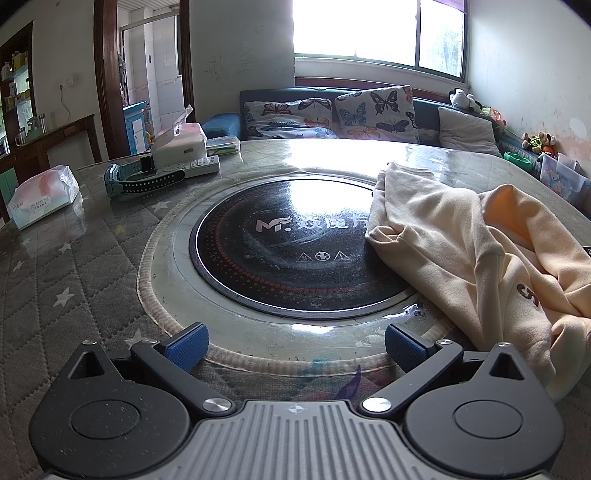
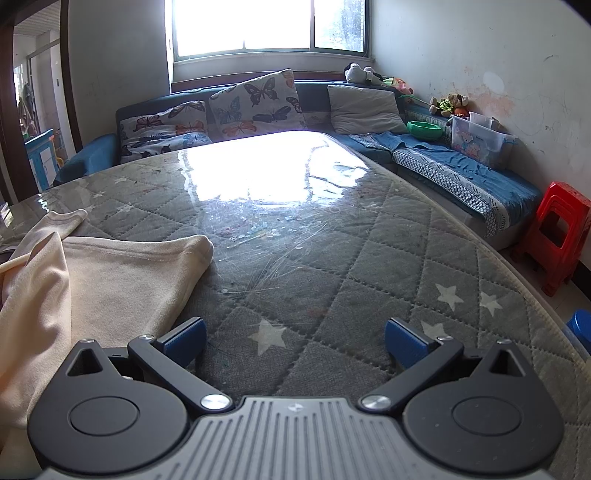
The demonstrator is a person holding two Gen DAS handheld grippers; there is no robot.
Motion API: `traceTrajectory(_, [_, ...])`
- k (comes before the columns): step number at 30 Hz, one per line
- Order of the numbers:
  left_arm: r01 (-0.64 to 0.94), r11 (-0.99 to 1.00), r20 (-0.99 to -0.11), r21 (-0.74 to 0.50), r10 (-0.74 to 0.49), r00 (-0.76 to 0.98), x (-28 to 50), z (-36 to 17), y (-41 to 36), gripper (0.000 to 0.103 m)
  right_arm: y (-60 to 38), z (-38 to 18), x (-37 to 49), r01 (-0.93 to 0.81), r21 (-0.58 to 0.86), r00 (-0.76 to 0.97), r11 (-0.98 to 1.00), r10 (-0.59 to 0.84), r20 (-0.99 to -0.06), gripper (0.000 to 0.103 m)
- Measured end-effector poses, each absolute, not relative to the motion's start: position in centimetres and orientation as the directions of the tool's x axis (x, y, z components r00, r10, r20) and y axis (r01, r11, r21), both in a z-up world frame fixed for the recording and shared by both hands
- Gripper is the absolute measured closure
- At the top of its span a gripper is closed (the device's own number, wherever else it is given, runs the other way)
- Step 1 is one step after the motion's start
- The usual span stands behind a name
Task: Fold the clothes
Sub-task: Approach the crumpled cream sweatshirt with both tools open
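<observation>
Both of our hand-held grippers, left (image 1: 295, 345) and right (image 2: 295, 341), hang released; the cream sweatshirt (image 1: 476, 254) on the desk (image 2: 332, 258) looks soft and light, so we'd pinch its hem (image 2: 147, 245).

Bright window (image 2: 266, 26) behind blue corner sofa (image 2: 461, 166) w/ butterfly cushions (image 2: 255, 105); red stool (image 2: 557, 229) by scuffed wall (image 2: 517, 55).

Black round hob plate (image 1: 291, 251), centre of table: white "M" logo w/ Chinese characters after it, partly covered by cream garment (image 1: 480, 258). Below logo, 3 small warning symbols: triangle, circle, triangle. Garment has brown letters near its right part, only "G" or so visible, rest hidden in folds. Tissue pack (image 1: 44, 195) at table's left edge: small printed line, too small to read. Right wrist view: no legible text.
</observation>
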State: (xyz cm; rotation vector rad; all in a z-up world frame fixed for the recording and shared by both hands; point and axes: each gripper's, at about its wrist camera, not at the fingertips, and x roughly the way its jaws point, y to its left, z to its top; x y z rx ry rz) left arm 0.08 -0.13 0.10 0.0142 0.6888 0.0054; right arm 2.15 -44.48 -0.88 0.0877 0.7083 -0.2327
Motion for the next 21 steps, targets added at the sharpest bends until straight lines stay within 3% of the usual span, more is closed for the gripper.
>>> traceTrajectory(21, [0.074,0.997,-0.604,-0.005,-0.063,0.795,-1.4,4.2,-3.4,0.0,-43.8,1.2,-1.3,0.129,-0.003,0.767,0.992,-0.102,-0.634,0.001])
